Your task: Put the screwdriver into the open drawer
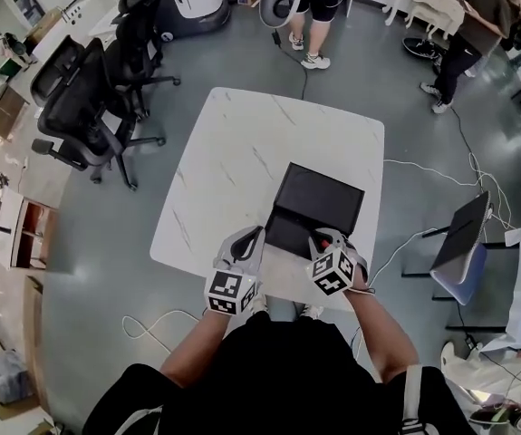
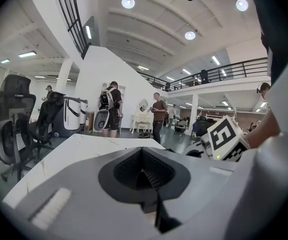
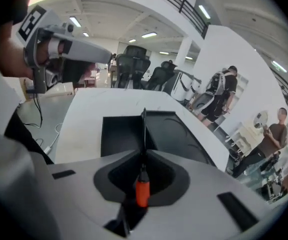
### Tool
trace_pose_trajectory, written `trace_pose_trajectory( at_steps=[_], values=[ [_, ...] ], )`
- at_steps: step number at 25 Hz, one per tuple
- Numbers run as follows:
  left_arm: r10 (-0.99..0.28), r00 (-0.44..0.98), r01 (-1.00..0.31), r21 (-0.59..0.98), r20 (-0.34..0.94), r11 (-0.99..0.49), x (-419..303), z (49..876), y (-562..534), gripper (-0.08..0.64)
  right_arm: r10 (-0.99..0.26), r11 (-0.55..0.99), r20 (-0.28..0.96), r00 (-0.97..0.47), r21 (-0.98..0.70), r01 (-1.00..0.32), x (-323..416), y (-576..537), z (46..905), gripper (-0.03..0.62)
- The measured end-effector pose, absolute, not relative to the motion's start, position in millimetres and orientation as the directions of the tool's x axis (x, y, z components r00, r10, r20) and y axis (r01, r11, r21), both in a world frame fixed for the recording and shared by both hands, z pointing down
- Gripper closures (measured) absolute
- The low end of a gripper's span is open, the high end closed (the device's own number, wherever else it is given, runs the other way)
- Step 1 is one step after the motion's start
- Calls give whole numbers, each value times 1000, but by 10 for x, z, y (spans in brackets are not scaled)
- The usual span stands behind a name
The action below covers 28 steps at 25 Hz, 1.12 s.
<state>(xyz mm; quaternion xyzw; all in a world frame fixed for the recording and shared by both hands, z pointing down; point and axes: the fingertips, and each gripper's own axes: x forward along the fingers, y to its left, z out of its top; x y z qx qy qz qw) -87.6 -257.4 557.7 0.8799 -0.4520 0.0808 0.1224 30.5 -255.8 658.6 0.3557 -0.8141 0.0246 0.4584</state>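
- White table [image 1: 242,152] carried a black drawer unit [image 1: 319,198]. Its open drawer [image 1: 287,232] was pulled out on the unit's person-facing side.
- Right gripper [image 1: 323,241] hung over the open drawer, at the corner of the drawer unit nearest the person.
- Right gripper view: the claw [image 3: 144,156] was clamped tight on the screwdriver [image 3: 142,184]. The orange handle sat back between the jaws and the dark shaft poked forward.
- The shaft tip ran out over the dark interior [image 3: 119,134] of the drawer unit. Whether it touched anything could not be told.
- Head view showed only the screwdriver's red handle [image 1: 320,239] above the drawer.
- Left gripper [image 1: 253,236] sat just beside the drawer unit on the person's left, over bare tabletop near the table edge.
- Left gripper view: the claw [image 2: 142,170] was fully closed with nothing in it.
- The right gripper's marker cube [image 2: 226,139] showed in the left gripper view.
- Office chairs [image 1: 88,98] stood well apart from the drawer unit, off the table's far-left side.
- People [image 1: 310,7] stood on the floor well beyond the unit's far side.
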Motion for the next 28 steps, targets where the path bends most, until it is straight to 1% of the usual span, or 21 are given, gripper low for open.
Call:
trace_pose_trajectory(
  at_steps=[3, 6, 14, 18, 28],
  values=[
    [-779, 571, -820, 150, 259, -552, -924, 5630, -2580, 551, -471, 790, 829, -302, 244, -563, 263, -2577, 6808, 554],
    [-785, 559, -829, 154, 267, -538, -1005, 5674, -2585, 551, -403, 820, 868, -288, 204, -534, 192, -2588, 6956, 554],
    [-801, 521, -853, 169, 293, -494, -1184, 5783, -2568, 551, -298, 864, 918, -260, 144, -482, 73, -2635, 7196, 554],
    [-804, 512, -859, 171, 302, -483, -1214, 5828, -2551, 551, -268, 877, 929, -253, 127, -463, 39, -2630, 7303, 554],
    [-808, 498, -867, 173, 314, -467, -1240, 5845, -2521, 551, -267, 875, 930, -251, 125, -468, 3, -2672, 7407, 554]
  ],
)
